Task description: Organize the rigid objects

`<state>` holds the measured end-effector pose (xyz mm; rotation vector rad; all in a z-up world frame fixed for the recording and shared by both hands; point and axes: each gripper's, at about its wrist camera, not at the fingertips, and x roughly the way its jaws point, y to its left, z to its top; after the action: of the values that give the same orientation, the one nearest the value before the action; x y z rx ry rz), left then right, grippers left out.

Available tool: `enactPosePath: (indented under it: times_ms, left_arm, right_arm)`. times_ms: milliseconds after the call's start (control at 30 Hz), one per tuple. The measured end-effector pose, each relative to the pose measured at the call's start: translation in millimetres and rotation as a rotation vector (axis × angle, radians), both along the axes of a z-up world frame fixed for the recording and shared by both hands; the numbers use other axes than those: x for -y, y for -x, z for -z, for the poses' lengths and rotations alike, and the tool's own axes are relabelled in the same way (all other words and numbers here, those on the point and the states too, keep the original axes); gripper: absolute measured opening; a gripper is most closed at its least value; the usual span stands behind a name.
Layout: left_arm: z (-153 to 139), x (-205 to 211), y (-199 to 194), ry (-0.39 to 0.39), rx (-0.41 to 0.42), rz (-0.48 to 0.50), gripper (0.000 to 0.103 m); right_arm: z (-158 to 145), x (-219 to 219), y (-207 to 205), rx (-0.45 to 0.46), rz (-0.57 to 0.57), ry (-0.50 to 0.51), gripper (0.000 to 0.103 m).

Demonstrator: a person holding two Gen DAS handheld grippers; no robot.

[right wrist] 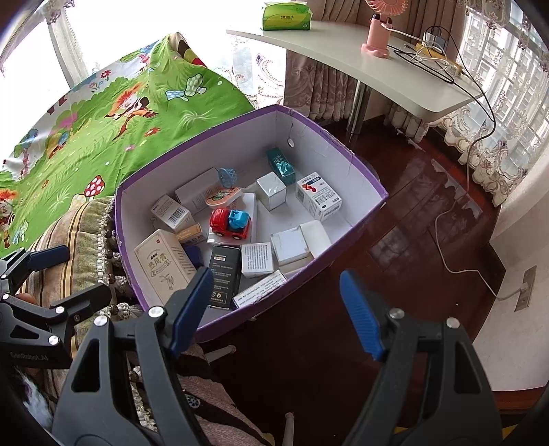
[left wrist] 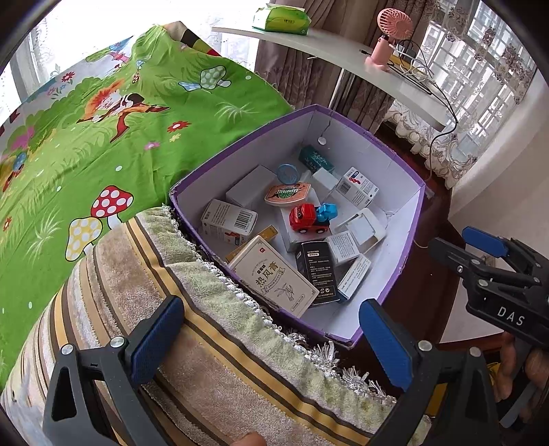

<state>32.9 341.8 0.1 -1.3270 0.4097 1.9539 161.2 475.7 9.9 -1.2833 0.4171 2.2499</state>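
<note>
A purple cardboard box (left wrist: 410, 240) (right wrist: 369, 206) with a white inside stands beside a striped cushion. It holds several small cartons, a red and blue toy car (left wrist: 308, 218) (right wrist: 230, 221), a beige carton with Chinese print (left wrist: 274, 274) (right wrist: 159, 266), a black carton (left wrist: 317, 271) (right wrist: 224, 274) and a basketball-print piece (left wrist: 287, 194). My left gripper (left wrist: 274, 343) hangs open over the cushion at the box's near corner, empty. My right gripper (right wrist: 274, 308) is open and empty above the box's near rim and the floor; it also shows at the right in the left wrist view (left wrist: 494, 250).
The striped fringed cushion (left wrist: 212, 360) lies on a bed with a green cartoon sheet (left wrist: 103, 137). A white desk (right wrist: 377, 65) behind carries a tissue pack (right wrist: 286, 15), a pink fan (right wrist: 379, 34) and cables. Dark red wooden floor (right wrist: 411, 223) lies right of the box.
</note>
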Motion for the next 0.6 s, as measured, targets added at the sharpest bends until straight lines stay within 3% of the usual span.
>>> enactPosePath:
  times_ms: [600]
  left_arm:
    - [0.3, 0.9, 1.8, -0.008, 0.010, -0.003, 0.103]
  right_arm:
    - [2.8, 1.6, 1.6, 0.001, -0.005, 0.016, 0.079]
